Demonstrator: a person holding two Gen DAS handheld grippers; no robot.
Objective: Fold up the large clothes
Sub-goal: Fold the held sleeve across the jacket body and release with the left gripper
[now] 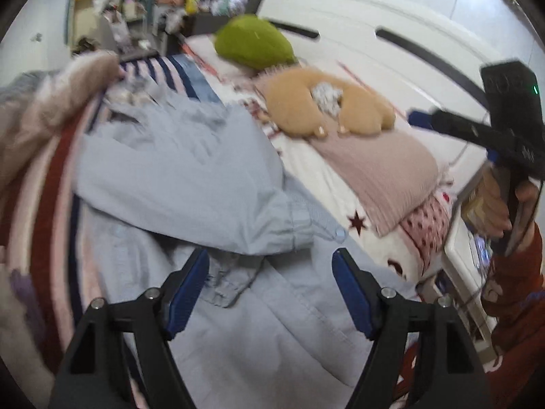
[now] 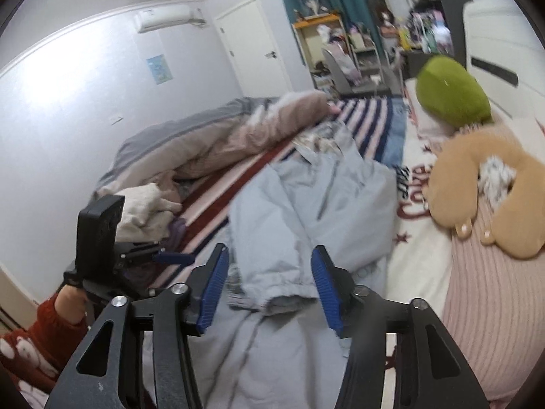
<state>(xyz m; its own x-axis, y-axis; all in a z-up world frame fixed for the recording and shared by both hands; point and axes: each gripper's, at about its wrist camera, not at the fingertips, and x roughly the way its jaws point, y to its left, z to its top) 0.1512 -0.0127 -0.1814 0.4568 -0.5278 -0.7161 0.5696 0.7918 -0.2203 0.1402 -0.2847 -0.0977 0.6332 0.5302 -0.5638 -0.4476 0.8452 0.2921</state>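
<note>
While the pale blue jacket (image 1: 190, 177) lies spread on the striped bedcover (image 2: 218, 201), the left gripper (image 1: 270, 289) hovers over its near part with jaws spread and nothing pinched; a folded sleeve with its cuff lies just beyond them. The right gripper (image 2: 269, 286) also stands with jaws apart, a sleeve cuff lying between the pads, not pressed by them. To the right, a tan plush (image 1: 327, 109) rests on a pink pillow (image 1: 378, 167), and a green cushion (image 2: 453, 92) lies farther off.
</note>
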